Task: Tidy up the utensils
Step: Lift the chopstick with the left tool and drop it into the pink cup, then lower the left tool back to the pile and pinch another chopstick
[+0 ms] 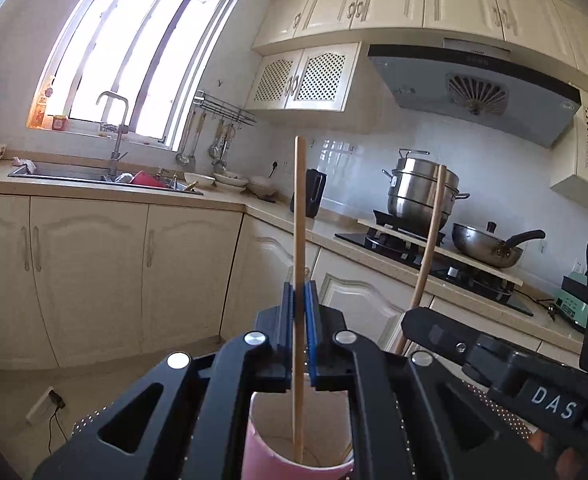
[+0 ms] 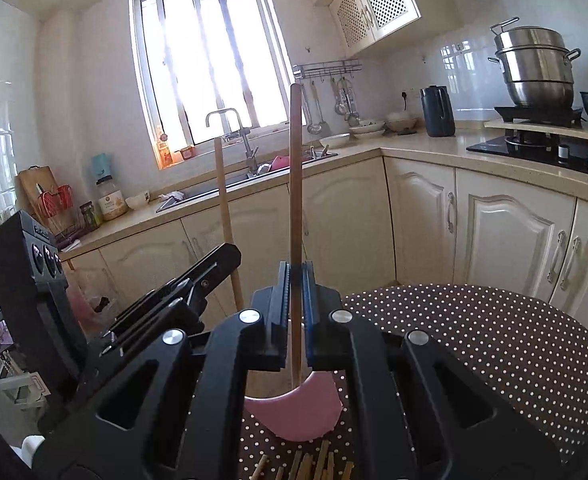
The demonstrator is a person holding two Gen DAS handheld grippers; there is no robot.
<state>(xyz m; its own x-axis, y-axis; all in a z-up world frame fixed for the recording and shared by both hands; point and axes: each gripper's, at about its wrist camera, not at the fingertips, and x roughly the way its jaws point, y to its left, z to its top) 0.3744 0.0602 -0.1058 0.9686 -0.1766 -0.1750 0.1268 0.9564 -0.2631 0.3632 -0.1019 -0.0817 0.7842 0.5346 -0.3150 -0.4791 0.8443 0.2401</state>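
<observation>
Chopsticks: two upright, one clenched in my left gripper (image 1: 299, 300), one in my right gripper (image 2: 296, 284), both over one pink cup (image 2: 294, 416).

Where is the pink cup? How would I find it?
Find the round table with the brown polka-dot cloth. The pink cup stands at its near edge, by loose wooden chopsticks. It's the only pink holder, with a chopstick standing in it.

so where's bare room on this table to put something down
Free: the polka-dot tablecloth right of the pink cup, out to its round edge. Crowded: the near edge below the cup, where loose chopsticks lie, and the left side, filled by the left hand-held gripper.
</observation>
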